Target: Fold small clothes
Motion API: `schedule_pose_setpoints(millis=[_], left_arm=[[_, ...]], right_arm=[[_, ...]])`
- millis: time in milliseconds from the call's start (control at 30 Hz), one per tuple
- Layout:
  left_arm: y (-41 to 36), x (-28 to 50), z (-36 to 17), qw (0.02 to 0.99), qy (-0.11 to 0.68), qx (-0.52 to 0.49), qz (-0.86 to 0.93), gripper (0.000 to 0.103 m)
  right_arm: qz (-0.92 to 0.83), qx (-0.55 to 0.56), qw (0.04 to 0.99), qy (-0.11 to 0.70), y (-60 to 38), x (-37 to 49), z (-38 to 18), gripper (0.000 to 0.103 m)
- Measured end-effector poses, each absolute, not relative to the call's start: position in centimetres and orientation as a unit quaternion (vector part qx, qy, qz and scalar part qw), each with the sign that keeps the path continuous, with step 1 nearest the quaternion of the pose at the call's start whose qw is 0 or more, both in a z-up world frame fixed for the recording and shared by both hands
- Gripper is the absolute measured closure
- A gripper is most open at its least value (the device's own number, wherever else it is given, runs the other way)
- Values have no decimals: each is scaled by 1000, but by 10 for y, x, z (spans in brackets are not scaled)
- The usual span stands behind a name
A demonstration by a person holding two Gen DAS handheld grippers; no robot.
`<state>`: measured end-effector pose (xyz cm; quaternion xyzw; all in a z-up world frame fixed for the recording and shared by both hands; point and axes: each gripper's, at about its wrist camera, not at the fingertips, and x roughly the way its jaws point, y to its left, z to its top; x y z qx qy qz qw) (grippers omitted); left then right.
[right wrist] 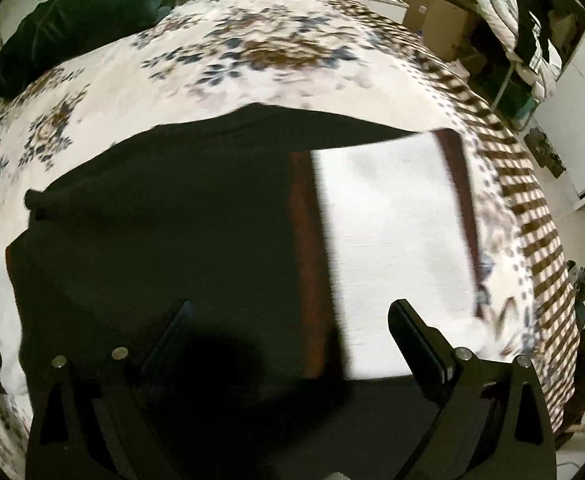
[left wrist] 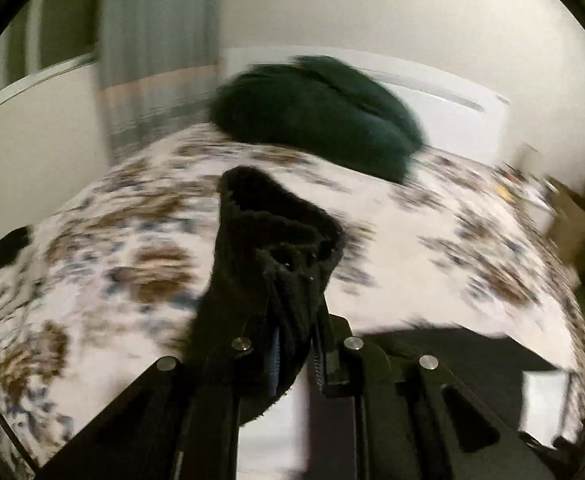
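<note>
A black cloth [left wrist: 276, 248] is clamped in the left gripper [left wrist: 296, 320] and held above the floral bed [left wrist: 412, 220]. A dark green pillow [left wrist: 316, 116] is seen beyond, blurred.

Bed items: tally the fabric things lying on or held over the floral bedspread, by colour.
Black: 2, the black garment spread flat and the black sock pinched in the left gripper
White: 1, the white cloth
Dark green: 1, the dark green pillow
Total: 4

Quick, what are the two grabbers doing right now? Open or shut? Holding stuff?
Left gripper: shut on the black garment.
Right gripper: open, holding nothing, above the black cloth spread on the bed.
</note>
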<state>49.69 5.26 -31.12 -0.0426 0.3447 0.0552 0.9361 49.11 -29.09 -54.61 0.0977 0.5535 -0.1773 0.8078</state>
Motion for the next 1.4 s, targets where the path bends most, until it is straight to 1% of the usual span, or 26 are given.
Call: schedule_pose_setpoints(millis=[100, 333, 467, 500, 567, 633, 667, 700, 733, 767, 933, 1067, 1133, 1233, 1267, 1333, 1367, 1400], left_arm=[[-27, 498, -317, 933, 357, -35, 2, 92], [-192, 506, -349, 905, 411, -43, -101, 92], [-262, 499, -376, 885, 441, -5, -149, 91], [-275, 495, -383, 882, 447, 9, -148, 88], [-292, 491, -395, 870, 466, 32, -157, 86], [-292, 481, -401, 868, 471, 43, -154, 67], [-285, 475, -398, 870, 466, 38, -158, 61], [-275, 468, -397, 874, 460, 35, -153, 43], [-263, 460, -397, 879, 454, 36, -139, 18], [-247, 453, -398, 883, 450, 34, -125, 11], [-155, 432, -403, 891, 452, 24, -22, 10], [-102, 423, -427, 878, 475, 26, 46, 10], [-75, 421, -441, 867, 492, 13, 80, 10], [-52, 417, -455, 858, 501, -3, 110, 10], [-45, 416, -459, 856, 503, -7, 119, 10], [-34, 416, -463, 853, 505, -15, 131, 10], [-28, 416, -464, 851, 506, -19, 137, 10], [-23, 417, -465, 850, 507, -23, 141, 10]], right_arm=[[-189, 117, 800, 557, -339, 470, -544, 4], [-245, 162, 774, 561, -461, 414, -543, 4], [-259, 190, 761, 563, -520, 401, -542, 4], [-257, 199, 760, 563, -530, 399, -542, 4], [-246, 222, 758, 562, -546, 393, -541, 4], [-222, 256, 760, 554, -557, 386, -538, 4], [-214, 265, 762, 551, -557, 386, -536, 4], [-201, 277, 765, 545, -560, 383, -532, 4], [-194, 285, 767, 541, -558, 382, -529, 4], [-181, 299, 772, 532, -558, 381, -523, 4], [-116, 354, 774, 511, -540, 403, -513, 4], [-78, 346, 783, 511, -514, 445, -521, 4], [-72, 340, 775, 528, -500, 467, -532, 6], [-75, 349, 749, 559, -481, 496, -557, 20], [-80, 358, 737, 567, -477, 504, -569, 28], [-94, 371, 723, 575, -471, 515, -588, 49], [-104, 371, 722, 575, -467, 518, -594, 72], [-114, 366, 727, 569, -464, 519, -595, 87]])
